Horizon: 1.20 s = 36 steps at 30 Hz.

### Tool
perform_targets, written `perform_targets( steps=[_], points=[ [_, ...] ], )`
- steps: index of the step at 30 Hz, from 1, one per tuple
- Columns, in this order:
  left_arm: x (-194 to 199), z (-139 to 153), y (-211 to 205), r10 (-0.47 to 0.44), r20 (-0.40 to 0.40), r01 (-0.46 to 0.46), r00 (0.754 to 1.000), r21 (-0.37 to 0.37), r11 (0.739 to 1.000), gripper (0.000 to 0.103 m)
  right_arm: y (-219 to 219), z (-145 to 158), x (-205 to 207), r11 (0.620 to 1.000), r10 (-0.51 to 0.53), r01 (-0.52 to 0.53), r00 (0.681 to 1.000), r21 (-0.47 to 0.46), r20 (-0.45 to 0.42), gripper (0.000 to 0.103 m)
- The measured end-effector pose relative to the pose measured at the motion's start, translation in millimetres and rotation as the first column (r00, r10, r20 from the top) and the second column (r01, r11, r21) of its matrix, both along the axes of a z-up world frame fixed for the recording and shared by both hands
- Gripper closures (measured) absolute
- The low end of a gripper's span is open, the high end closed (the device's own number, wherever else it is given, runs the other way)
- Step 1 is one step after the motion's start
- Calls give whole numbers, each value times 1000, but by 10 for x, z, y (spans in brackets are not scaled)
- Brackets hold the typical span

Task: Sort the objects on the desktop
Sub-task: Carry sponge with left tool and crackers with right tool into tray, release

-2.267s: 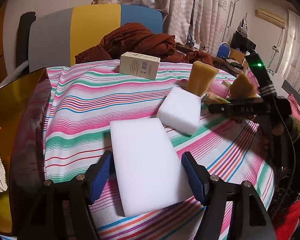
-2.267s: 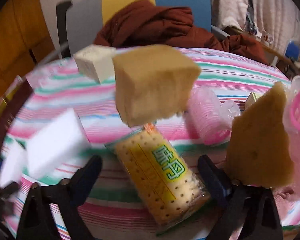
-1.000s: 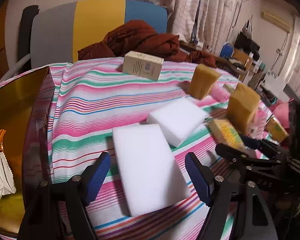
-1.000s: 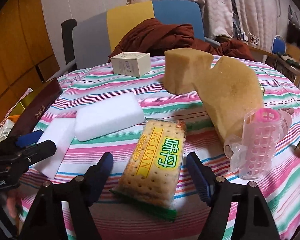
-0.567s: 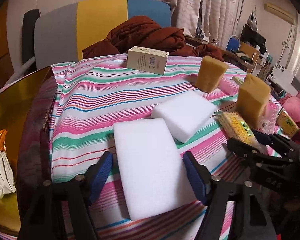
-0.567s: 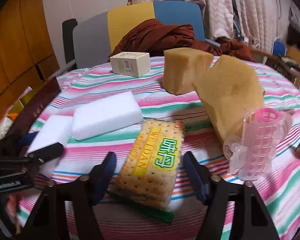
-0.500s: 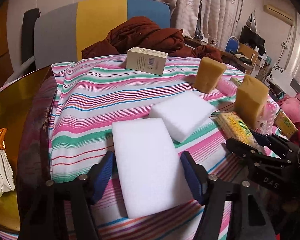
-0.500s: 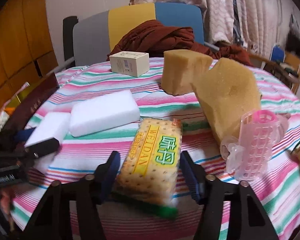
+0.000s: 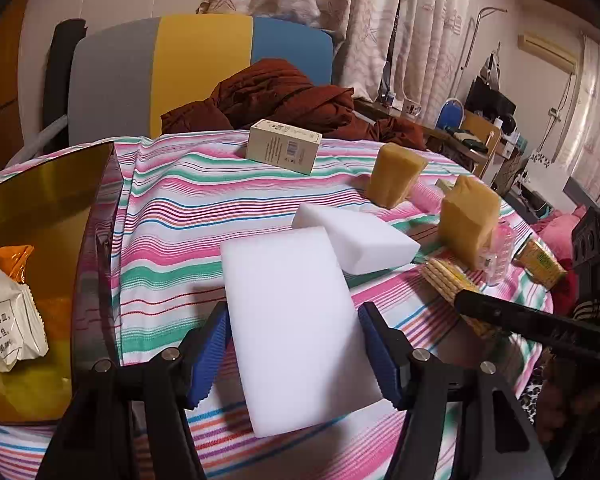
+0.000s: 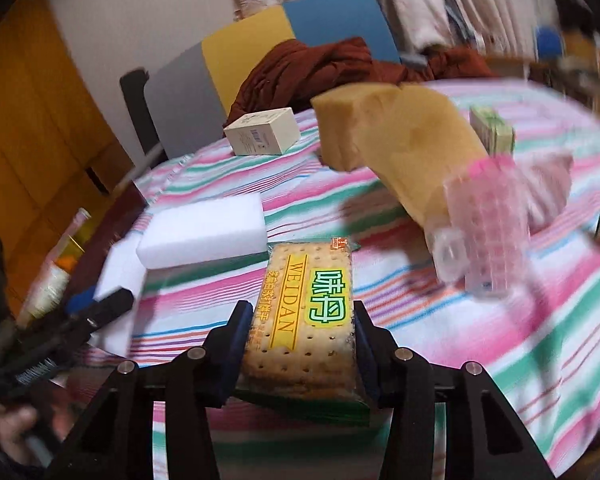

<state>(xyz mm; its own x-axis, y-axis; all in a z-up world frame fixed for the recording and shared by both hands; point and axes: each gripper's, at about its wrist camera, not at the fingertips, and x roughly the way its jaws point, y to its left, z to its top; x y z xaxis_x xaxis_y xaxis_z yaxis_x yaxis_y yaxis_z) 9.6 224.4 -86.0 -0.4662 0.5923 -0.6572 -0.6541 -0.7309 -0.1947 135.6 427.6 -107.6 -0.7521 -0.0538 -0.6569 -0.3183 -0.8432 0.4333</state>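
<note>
Both at once: clamping the left gripper [image 9: 292, 360] on the white foam block [image 9: 292, 312], blue pads pressing its two long sides near the close end, and pinching the right gripper [image 10: 300, 344] shut on the cracker packet [image 10: 306, 320] across its width, again near the close end. Probably taking each piece across its narrow span because that is all the jaws can bridge, and holding low so the far end is pointing ahead for setting down. Lying, or perhaps just lifting, on the striped cloth [image 9: 172, 216]; not showing clearly whether either piece is off it, the right view being smeared. Likely heading for grouping like with like: foam beside the second white block [image 9: 360, 244], which is touching the held one at its far corner, and crackers beside another yellow packet [image 9: 540, 258] near the right rim. Crowding in on the right: two yellow sponges [image 9: 466, 224] standing upright, a pink hair roller [image 10: 488, 232] just beside the nearer one, leaving little room for swinging. Opening up more on the left and middle, between the small carton [image 9: 282, 151] and the gold tray [image 9: 48, 200] with its snack bags. Risking a nudge of the second block when raising the foam, and a drop over the near table edge, sitting right under both tools.
</note>
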Motion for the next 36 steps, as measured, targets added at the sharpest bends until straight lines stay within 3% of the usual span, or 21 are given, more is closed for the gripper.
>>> perform_targets(
  steps=[4, 6, 14, 21, 29, 36],
  points=[
    [32, 83, -58, 0, -11, 0, 1000, 27, 1000, 38, 162, -17, 143, 967, 12, -34, 996, -251, -88, 54],
    [25, 118, -88, 7, -14, -7, 1000, 36, 999, 38, 176, 3, 160, 963, 9, -36, 995, -268, -101, 54],
    [-4, 262, -215, 38, -29, -36, 999, 71, 997, 38, -104, 194, -15, 997, 30, -38, 995, -72, -99, 54],
    [-42, 376, -428, 73, -44, -68, 996, 104, 992, 38, -378, 355, -187, 991, 54, -44, 996, 130, -76, 54],
    [-163, 516, -908, 183, -58, -174, 981, 132, 976, 38, -808, 503, -564, 964, 223, -206, 971, 170, -89, 54],
    [-510, 661, -1526, 341, -87, -332, 936, 98, 938, 38, -1476, 661, -1132, 899, 425, -405, 899, 167, -105, 54]
  ],
)
